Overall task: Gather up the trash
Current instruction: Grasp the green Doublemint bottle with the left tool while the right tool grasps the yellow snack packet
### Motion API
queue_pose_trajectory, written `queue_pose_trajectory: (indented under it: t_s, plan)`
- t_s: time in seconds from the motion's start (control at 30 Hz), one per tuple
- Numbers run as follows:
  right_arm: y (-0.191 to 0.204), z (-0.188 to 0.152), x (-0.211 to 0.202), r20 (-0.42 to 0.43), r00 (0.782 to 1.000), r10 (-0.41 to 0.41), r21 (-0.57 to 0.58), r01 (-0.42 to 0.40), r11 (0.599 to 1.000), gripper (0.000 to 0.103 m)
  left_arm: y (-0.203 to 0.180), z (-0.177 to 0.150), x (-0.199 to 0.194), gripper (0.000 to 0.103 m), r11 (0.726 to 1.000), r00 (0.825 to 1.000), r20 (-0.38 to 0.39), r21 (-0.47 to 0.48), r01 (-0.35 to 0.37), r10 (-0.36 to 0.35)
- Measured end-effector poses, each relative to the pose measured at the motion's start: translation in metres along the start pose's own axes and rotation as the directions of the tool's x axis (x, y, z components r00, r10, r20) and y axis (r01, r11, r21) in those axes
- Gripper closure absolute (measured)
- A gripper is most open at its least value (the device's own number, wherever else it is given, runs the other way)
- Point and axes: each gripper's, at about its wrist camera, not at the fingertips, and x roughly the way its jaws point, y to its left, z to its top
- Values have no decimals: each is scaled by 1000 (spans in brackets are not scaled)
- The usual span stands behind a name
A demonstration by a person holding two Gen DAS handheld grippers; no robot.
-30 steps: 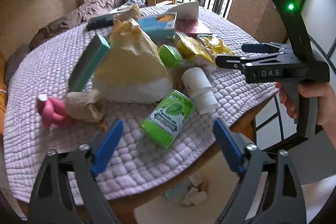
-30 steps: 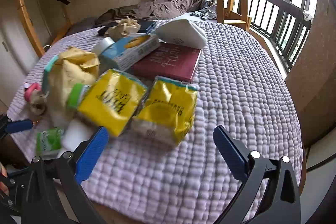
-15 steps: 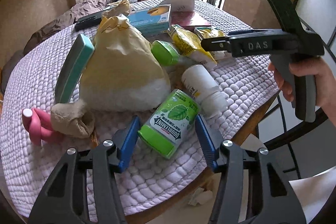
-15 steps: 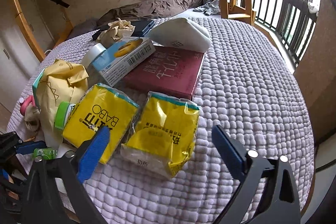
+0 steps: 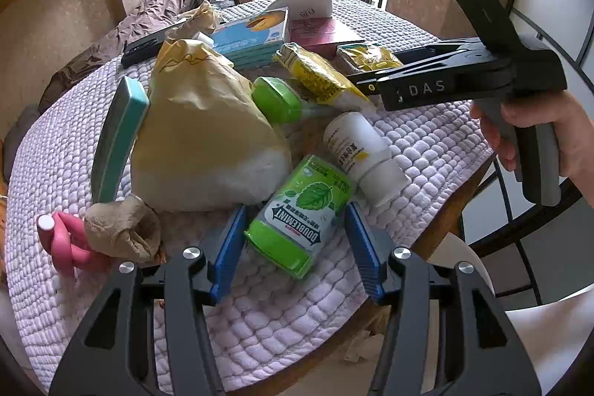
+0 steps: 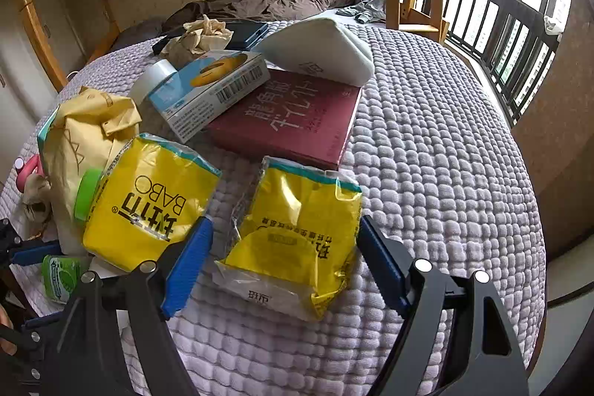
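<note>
Green mint tin (image 5: 300,214), yellow packet (image 6: 297,236), lilac quilted cloth (image 6: 445,173).

Looking steeply down, close, from each tool onto the quilted bench (image 5: 427,143). Shared by both: green gum bottle (image 5: 300,210) (image 6: 61,275) and paper bag (image 5: 200,136) (image 6: 85,132).

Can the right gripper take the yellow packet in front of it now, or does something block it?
Probably yes. The right gripper already straddles the crumpled yellow packet, its jaws closing around it. Nothing lies on the packet; the other yellow packet sits just outside the left finger.

Green-capped bottle (image 5: 282,98) body hidden under yellow packet (image 5: 319,77).
</note>
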Motion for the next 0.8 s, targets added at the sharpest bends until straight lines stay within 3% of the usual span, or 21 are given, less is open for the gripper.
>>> queue_pose_trajectory:
  t_s: [0.1,0.2,0.37,0.8]
  plan:
    - [0,-1,-3,2,1000,-6,-14,6,1000,42,-1,0,0,47,1000,1000,1,9,-7,7]
    - [-2,-3,-7,5,1000,6,-17,-6,1000,47,-6,0,2,47,998,999,-6,50,-36,36]
    - [-6,-8,-19,31,999,26,-17,-26,1000,49,-3,-1,-1,53,999,1000,5,41,-3,3]
    - [-10,-26,-53,61,995,76,17,-77,997,50,5,-15,-21,58,1000,1000,17,-7,21,-21]
